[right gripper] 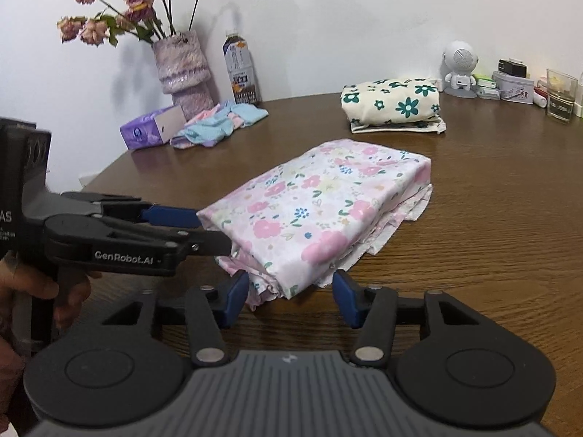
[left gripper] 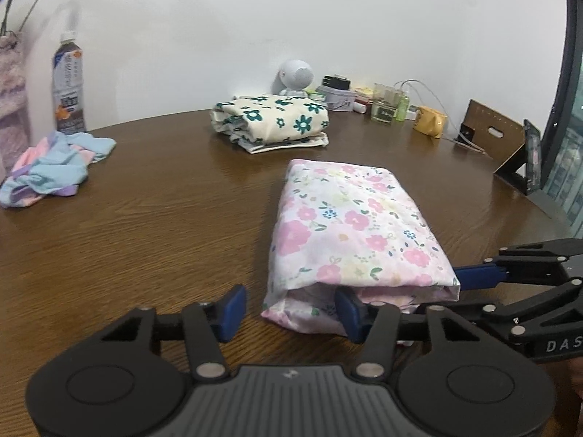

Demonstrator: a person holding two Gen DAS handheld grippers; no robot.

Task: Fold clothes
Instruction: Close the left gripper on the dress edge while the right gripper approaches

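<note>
Left wrist view: the left gripper (left gripper: 288, 309) is standing wide, one blue pad touching the near edge of the pink-flowered white cloth bundle (left gripper: 349, 225), which is lying folded on the brown wooden table (left gripper: 145, 218), probably to square that edge. The cream garment with teal flowers (left gripper: 271, 122) is sitting folded behind the bundle.

Right wrist view: the right gripper (right gripper: 289, 298) is gaping around the bundle's near corner, gripping nothing.

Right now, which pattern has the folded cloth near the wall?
Dark green flowers on cream; right wrist view shows it best.
</note>
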